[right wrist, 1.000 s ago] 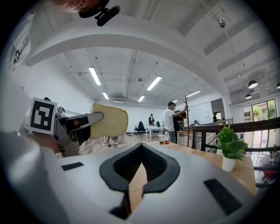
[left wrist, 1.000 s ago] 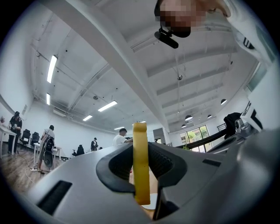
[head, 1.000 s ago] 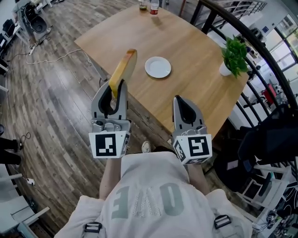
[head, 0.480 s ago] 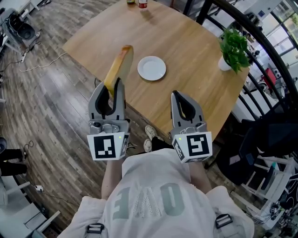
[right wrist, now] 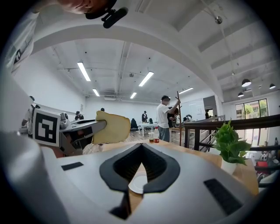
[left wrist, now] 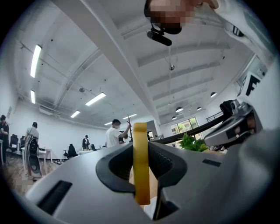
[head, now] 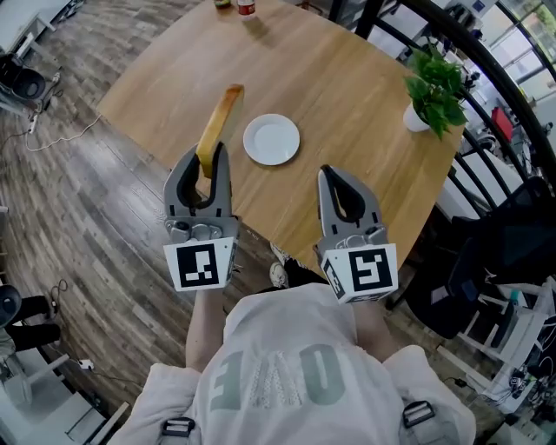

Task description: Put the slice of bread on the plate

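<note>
Well, at my far left the wooden floor (head: 95, 217) shows beside the round-cornered wooden table (head: 347, 78). My left gripper (head: 207, 158) is held out so that its tips show against the table's near edge, while its body and marker cube show against the floor. Its jaws are clamped on the slice of bread (head: 219, 122). They pinch the lower end, so most of the slice sticks out past my fingertips. In the left gripper view the slice stands on edge between the pads, thin crust side toward the camera.

So the bread is in the air in my grip, not on the plate (head: 271, 139). The plate lies bare and white on the table, just right of the slice in the head view.

Further right is my right gripper (head: 330, 178), also at the near edge of the table. Its jaws are together, tips meeting, with nothing between them. In the right gripper view the plate shows through the hollow between the pads, and the bread in the other gripper shows off to the left.

Two small bottles (head: 247, 7) stand at the table's far edge. Toward the right stands a potted plant (head: 433, 83) in a white pot, and beyond it runs a black railing (head: 486, 52).
</note>
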Demonstrator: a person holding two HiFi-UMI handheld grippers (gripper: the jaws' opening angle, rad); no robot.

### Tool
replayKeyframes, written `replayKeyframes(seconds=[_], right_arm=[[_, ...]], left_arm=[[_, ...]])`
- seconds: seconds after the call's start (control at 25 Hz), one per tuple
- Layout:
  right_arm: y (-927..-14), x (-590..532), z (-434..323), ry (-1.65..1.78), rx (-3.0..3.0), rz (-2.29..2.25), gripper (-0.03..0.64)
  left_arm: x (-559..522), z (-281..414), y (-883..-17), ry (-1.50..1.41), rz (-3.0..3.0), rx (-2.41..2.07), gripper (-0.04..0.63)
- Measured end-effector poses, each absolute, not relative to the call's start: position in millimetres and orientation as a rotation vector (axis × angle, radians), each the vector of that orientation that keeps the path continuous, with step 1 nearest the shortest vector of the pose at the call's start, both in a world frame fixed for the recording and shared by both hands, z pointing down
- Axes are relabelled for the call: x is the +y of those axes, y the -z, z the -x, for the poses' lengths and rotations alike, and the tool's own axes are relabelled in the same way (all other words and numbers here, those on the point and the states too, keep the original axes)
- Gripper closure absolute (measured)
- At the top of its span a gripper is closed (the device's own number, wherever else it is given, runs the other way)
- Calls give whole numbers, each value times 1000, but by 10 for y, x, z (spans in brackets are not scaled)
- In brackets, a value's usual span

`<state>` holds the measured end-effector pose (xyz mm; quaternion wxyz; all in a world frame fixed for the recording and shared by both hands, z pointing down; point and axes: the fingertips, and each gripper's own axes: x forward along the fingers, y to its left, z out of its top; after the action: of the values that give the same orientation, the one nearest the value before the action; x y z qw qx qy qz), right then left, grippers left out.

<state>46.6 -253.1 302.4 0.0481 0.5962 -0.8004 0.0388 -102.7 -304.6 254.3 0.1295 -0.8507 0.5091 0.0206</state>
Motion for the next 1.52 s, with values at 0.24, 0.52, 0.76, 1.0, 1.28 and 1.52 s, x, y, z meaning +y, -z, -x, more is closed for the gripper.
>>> replayKeyframes(seconds=[0.24,0.52,0.76,1.0,1.28,1.52], right_arm=[[-3172,-2692,-585,-146,-2383,-1833,598],[-3410,-2876,-727,-212,-2319,-1833,598],[-3620,-3065,-782,-252,-2290,-1799,598],[-3855,-3159,-840,-292,-2238,-1765,598],[-4049,-3291,-948,-367,-2211,-1790,598],[-4154,-3288,-956,-318,-2158,-1775,598]], left_arm=[[-3335,709,-2793,110,2460,1300,508],[-3575,274,-3213,266,2428,1041,508],[-3785,85,-3698,444,2373,906,508],[-3900,-19,-4143,606,2274,728,508],[-4034,-62,-4588,730,2207,652,508],[-4005,-119,-4828,791,2099,591,508]])
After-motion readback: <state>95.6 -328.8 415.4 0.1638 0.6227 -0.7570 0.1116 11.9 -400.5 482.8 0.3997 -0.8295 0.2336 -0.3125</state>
